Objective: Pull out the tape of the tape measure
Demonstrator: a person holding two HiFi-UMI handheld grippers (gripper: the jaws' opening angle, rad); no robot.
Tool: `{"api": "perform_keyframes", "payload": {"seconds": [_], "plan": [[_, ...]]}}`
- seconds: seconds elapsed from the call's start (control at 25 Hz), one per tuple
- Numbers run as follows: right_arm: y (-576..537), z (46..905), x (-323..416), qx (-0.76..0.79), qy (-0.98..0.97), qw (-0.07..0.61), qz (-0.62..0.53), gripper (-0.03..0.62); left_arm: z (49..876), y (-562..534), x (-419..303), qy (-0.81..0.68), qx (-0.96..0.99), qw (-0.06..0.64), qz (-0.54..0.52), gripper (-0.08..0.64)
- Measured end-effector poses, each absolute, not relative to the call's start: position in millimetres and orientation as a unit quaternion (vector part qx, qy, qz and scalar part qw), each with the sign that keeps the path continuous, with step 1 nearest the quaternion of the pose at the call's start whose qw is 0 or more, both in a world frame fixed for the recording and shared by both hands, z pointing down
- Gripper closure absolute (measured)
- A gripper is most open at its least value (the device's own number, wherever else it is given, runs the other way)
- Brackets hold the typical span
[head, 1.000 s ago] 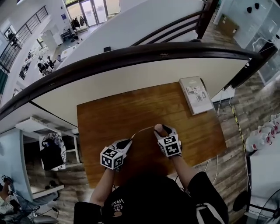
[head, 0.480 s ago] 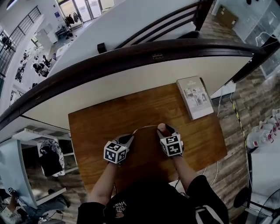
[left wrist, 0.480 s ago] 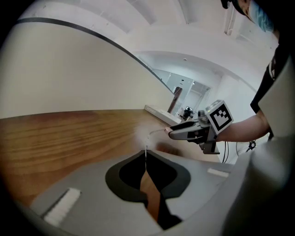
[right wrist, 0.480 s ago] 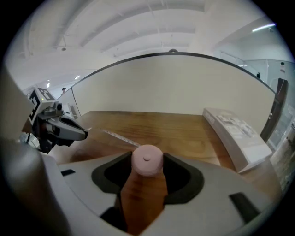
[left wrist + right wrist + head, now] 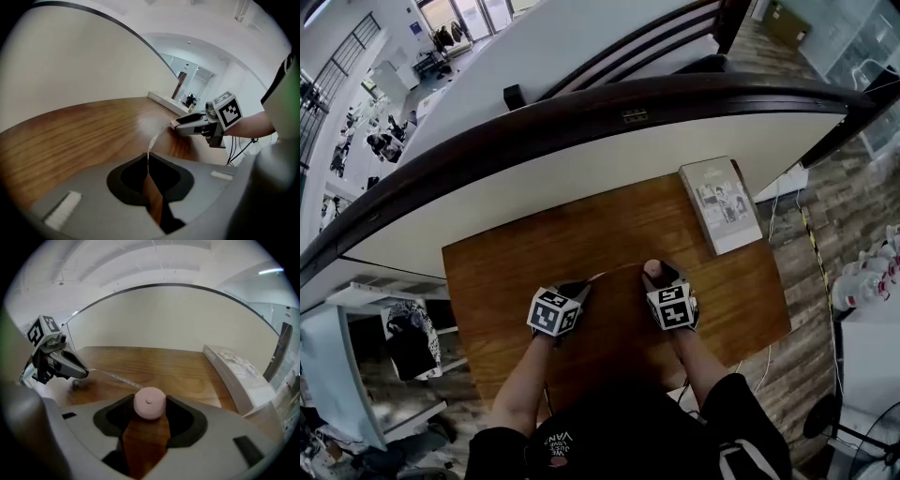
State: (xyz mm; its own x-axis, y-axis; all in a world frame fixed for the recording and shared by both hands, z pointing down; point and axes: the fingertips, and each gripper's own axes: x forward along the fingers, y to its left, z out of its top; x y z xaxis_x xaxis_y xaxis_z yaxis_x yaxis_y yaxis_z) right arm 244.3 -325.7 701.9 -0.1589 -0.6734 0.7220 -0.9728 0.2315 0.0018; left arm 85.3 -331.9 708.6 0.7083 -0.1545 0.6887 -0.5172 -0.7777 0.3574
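Two grippers hover over the wooden bench [image 5: 516, 258]: the left gripper [image 5: 579, 287] presses its fingers [image 5: 91, 201] together on the end of the tape [image 5: 155, 139], while the right gripper [image 5: 654, 274] pinches the pink tape measure [image 5: 149, 402], its strip stretched toward nine o'clock. Farther off, at one o'clock, lies a book [image 5: 722, 204].

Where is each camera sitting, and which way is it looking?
Head view: on the person's head, looking steeply down at the table; both arms, left gripper and right gripper show.
Left gripper view: on the left gripper, looking along its jaws, shut on the tape, toward the right gripper.
Right gripper view: on the right gripper, looking past the pink tape measure in its jaws toward the left gripper.
Shared: both gripper views show the tape.
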Motion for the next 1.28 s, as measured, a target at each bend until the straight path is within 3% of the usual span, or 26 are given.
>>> {"api": "perform_keyframes", "payload": {"seconds": [0.32, 0.4, 0.68, 1.28], "plan": [[-323, 712, 241, 0.567, -0.714, 0.322, 0.254, 0.373, 720, -329, 84, -0.188, 0.868, 0.283, 0.363, 0.538], [-324, 712, 240, 0.567, -0.715, 0.321, 0.255, 0.373, 722, -329, 84, -0.19, 0.866, 0.285, 0.364, 0.478], [-323, 702, 237, 0.57, -0.717, 0.312, 0.251, 0.37, 713, -330, 81, -0.212, 0.867, 0.286, 0.348, 0.425], [-275, 623, 209, 0.625, -0.719, 0.207, 0.221, 0.367, 639, -318, 54, -0.277, 0.904, 0.207, 0.251, 0.411]]}}
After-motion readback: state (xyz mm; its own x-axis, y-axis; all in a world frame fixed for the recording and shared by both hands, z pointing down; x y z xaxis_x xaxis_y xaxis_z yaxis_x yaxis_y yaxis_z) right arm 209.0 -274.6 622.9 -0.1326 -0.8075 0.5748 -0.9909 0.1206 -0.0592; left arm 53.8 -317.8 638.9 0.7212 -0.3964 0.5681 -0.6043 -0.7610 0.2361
